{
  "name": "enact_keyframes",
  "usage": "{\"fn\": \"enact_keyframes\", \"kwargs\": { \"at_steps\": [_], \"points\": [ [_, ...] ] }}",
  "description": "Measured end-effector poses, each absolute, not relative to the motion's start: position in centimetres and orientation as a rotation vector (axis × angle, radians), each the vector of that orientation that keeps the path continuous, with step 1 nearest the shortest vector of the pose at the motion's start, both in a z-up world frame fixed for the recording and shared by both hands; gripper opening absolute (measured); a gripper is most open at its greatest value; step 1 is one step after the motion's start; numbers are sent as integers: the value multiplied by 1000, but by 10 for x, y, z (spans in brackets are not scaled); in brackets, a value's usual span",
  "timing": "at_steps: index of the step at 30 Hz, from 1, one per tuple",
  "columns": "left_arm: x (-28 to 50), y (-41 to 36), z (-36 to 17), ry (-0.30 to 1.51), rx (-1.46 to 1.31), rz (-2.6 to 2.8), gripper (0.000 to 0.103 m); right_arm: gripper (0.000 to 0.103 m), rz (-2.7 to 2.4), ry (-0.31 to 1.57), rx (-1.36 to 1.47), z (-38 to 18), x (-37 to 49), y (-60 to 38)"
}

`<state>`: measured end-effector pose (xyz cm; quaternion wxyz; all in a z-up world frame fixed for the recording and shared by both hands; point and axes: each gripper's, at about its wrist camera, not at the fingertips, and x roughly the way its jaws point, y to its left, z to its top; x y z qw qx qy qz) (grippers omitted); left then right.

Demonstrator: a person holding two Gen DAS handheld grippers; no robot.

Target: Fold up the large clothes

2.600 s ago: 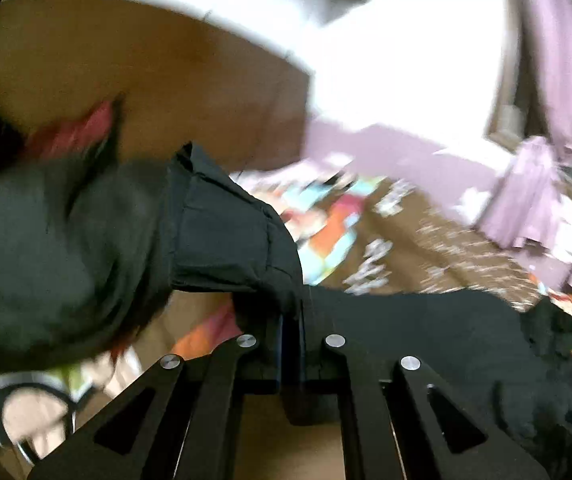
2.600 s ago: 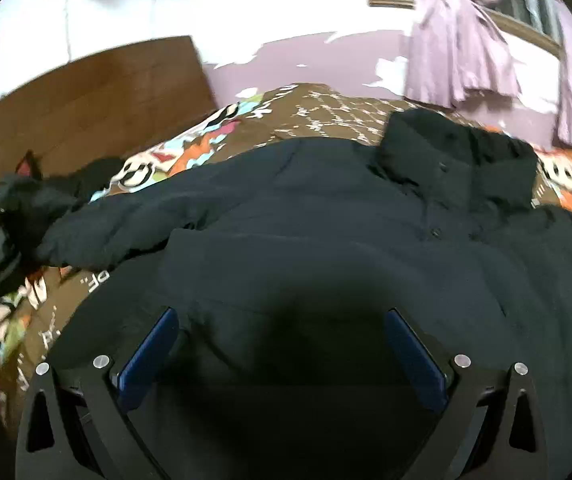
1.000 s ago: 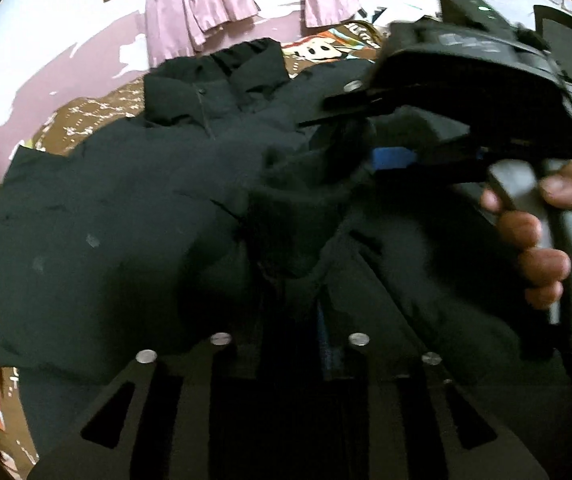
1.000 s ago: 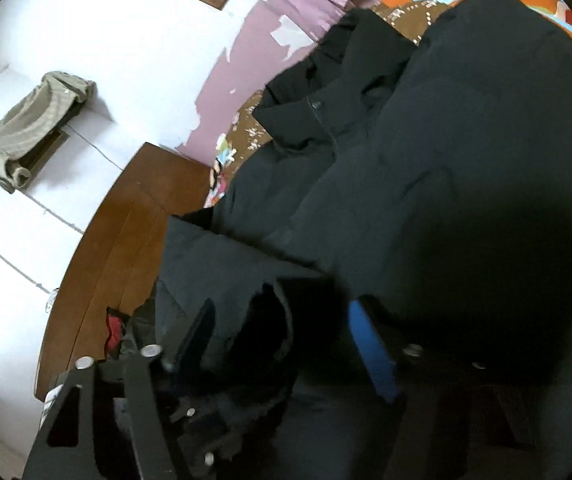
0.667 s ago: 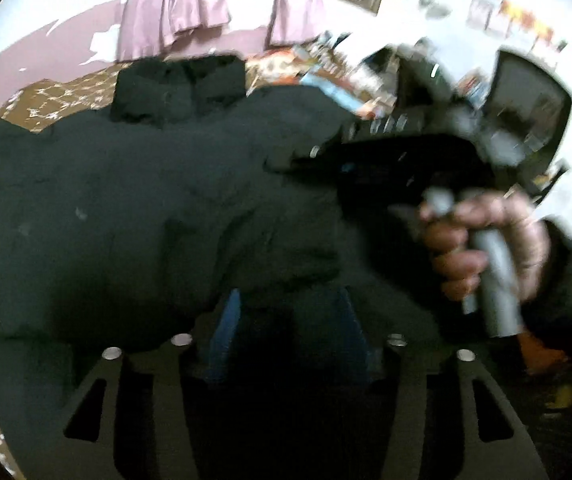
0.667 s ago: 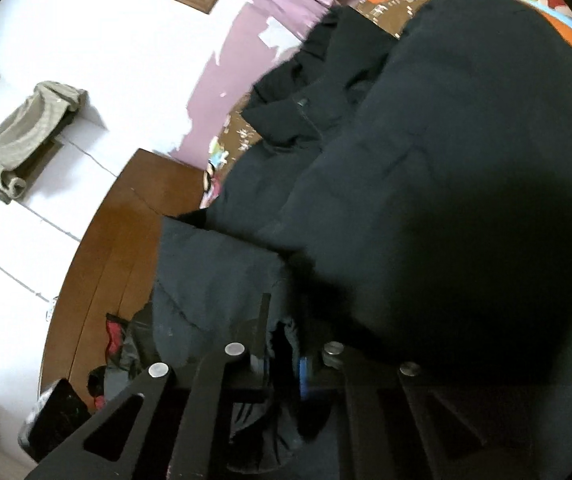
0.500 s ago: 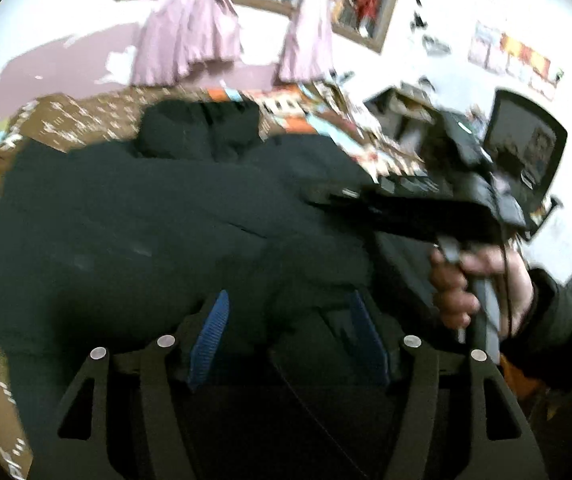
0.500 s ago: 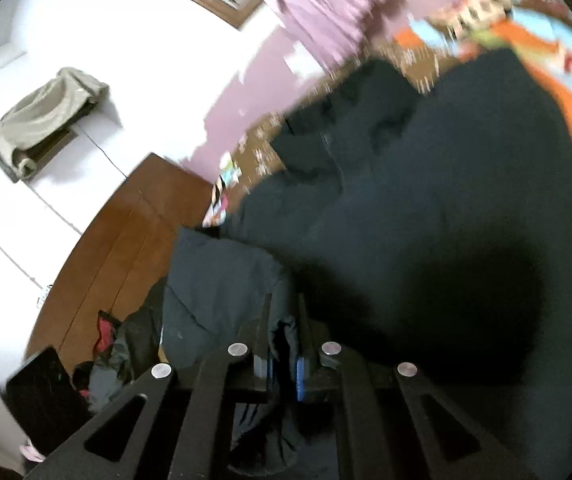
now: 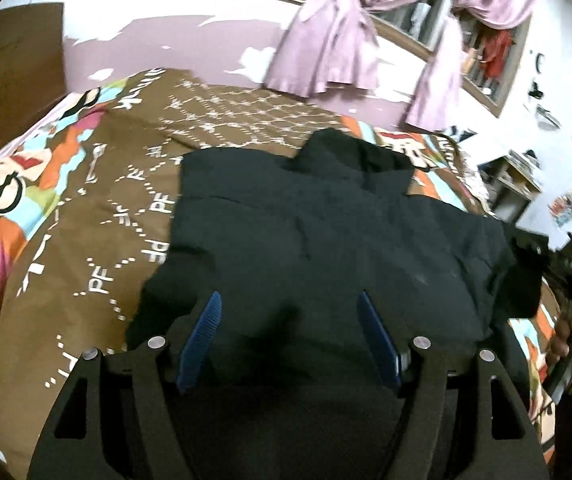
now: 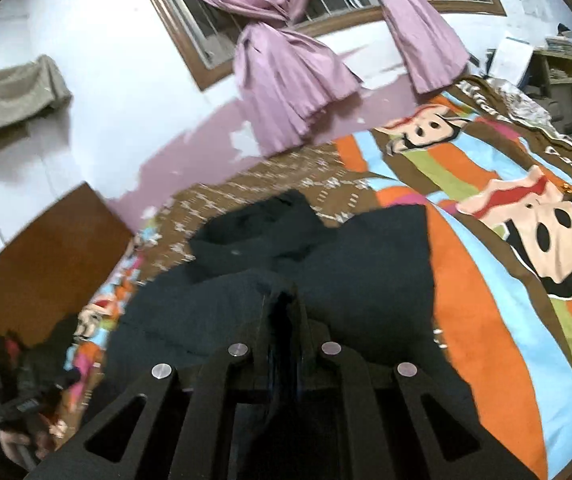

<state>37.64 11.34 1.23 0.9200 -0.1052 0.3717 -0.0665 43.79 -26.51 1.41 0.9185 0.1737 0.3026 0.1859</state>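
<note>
A large black padded jacket (image 9: 326, 240) lies on the bed, collar (image 9: 350, 156) toward the wall. Its left sleeve is folded across the body. My left gripper (image 9: 290, 320) is open and empty, its blue pads (image 9: 206, 328) apart just above the jacket's lower part. My right gripper (image 10: 282, 300) is shut on a fold of the black jacket (image 10: 326, 264), holding the sleeve end over the body. In the left wrist view the right gripper and the hand on it (image 9: 566, 320) show at the right edge, holding that sleeve.
The bed has a brown and multicoloured cartoon bedspread (image 9: 86, 200), also in the right wrist view (image 10: 526, 240). A wooden headboard (image 10: 46, 260) stands at left. Purple curtains (image 10: 286, 60) hang on the far wall. Shelves with clutter (image 9: 518, 176) stand at right.
My left gripper has let go of the sleeve, opened and drawn back to the left. My right gripper has shut on the sleeve end and carried it right across the jacket.
</note>
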Motion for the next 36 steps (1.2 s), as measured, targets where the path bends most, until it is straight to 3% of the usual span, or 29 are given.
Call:
{"fn": "enact_keyframes", "kwargs": {
  "at_steps": [3,6,7,9,12,22,25,36],
  "points": [
    [376,132,7,775,-237,-100,65,7,322,662,324,-6,447,-265],
    [373,136,1,788,-257,-94,65,14,292,702,300,-18,454,-264],
    [375,135,0,788,-254,-100,65,19,280,705,290,-18,455,-264],
    [381,128,0,781,-234,-122,65,46,252,681,258,-14,455,-264],
    [395,109,3,758,-183,-190,65,62,244,628,176,-4,451,-255],
    [431,66,-21,841,-98,-382,65,68,346,722,-188,-28,461,-208],
    [431,59,-41,901,-36,-391,65,75,286,781,-291,-50,466,-209],
    [434,44,-83,976,75,-351,65,80,293,772,-288,-95,471,-213]
  ]
}}
